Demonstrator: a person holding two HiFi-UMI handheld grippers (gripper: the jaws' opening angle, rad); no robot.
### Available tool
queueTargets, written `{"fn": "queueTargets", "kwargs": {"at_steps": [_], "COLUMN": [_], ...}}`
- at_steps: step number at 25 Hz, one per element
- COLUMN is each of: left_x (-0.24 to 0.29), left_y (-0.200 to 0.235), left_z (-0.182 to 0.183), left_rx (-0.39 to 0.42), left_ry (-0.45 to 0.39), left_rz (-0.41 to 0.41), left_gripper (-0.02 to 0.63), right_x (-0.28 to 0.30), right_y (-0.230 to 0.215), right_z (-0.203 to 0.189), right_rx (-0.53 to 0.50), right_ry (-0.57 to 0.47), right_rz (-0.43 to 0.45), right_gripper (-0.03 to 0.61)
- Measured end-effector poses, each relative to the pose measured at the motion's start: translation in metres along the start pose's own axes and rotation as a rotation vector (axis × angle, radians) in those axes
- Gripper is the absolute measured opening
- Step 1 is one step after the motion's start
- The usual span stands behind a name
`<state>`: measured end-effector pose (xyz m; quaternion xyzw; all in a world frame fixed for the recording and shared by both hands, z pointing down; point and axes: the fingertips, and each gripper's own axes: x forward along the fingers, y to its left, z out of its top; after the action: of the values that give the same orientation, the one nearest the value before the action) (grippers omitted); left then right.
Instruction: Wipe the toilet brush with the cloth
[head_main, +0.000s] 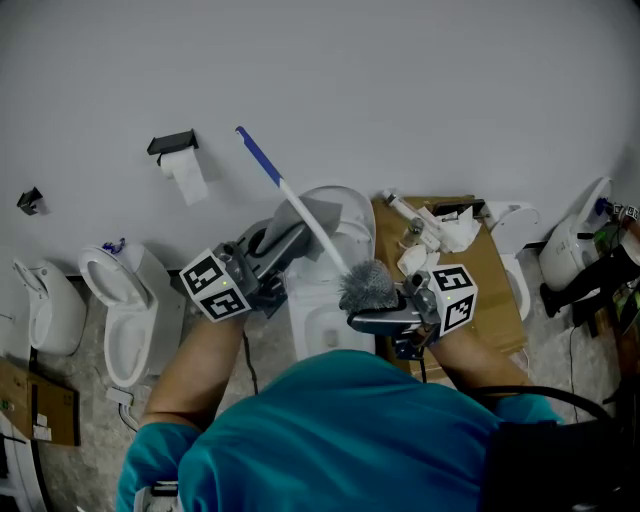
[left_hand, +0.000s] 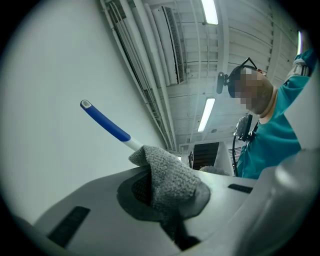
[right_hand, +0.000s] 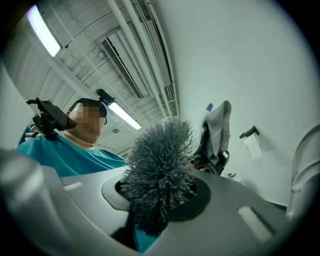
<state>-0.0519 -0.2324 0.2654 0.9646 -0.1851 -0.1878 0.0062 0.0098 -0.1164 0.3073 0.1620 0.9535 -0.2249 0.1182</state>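
Nearest, at the bottom of the head view: teal shirt (head_main: 340, 430), with 2 forearms reaching up and away.

On the right, right gripper (head_main: 372, 312), pinching the bristle head of the brush (head_main: 368, 285). In its own view, pressed into the grey bristles from both sides, the tuft bulging up between the jaws. Marker cube (head_main: 455, 297) just right of that head.

On the left, left gripper (head_main: 292, 240), clamped on the cloth (head_main: 305, 214). In its own view, grey knit folded over the brush's white shaft and squeezed between the jaws, no gap showing. Blue grip (head_main: 257, 153) sticking out beyond the cloth, up and to the left, free of both grippers.

Brush slanted across the middle of the head view, head low at the right, grip high at the left, carried between the 2 grippers.

Behind it, a white toilet (head_main: 335, 215). Just right of that, cardboard (head_main: 487, 275) with white clutter on top. At the left, 2 more toilets, the nearer (head_main: 128, 300) with its seat open to view. More white fixtures at the far right, too cropped to name.

Farthest, the wall (head_main: 400, 80), bearing a black holder (head_main: 172, 143) with a paper roll (head_main: 186, 175) hanging from it at upper left.
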Motion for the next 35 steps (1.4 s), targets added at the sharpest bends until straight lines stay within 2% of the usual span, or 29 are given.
{"fn": "queueTargets", "kwargs": {"at_steps": [10, 26, 35], "left_x": [-0.014, -0.023, -0.032], "left_y": [0.015, 0.039, 0.053], "left_z": [0.019, 0.038, 0.051], "left_rx": [0.201, 0.279, 0.278], "left_ry": [0.032, 0.034, 0.010], "left_rz": [0.039, 0.086, 0.125], "left_gripper": [0.012, 0.012, 0.012], "right_x": [-0.004, -0.008, -0.009], "right_y": [0.010, 0.013, 0.018], "right_z": [-0.005, -0.008, -0.010], "right_rx": [0.040, 0.062, 0.070], "right_ry": [0.016, 0.030, 0.041], "right_rz": [0.082, 0.137, 0.154], "right_gripper": [0.124, 0.124, 0.124]}}
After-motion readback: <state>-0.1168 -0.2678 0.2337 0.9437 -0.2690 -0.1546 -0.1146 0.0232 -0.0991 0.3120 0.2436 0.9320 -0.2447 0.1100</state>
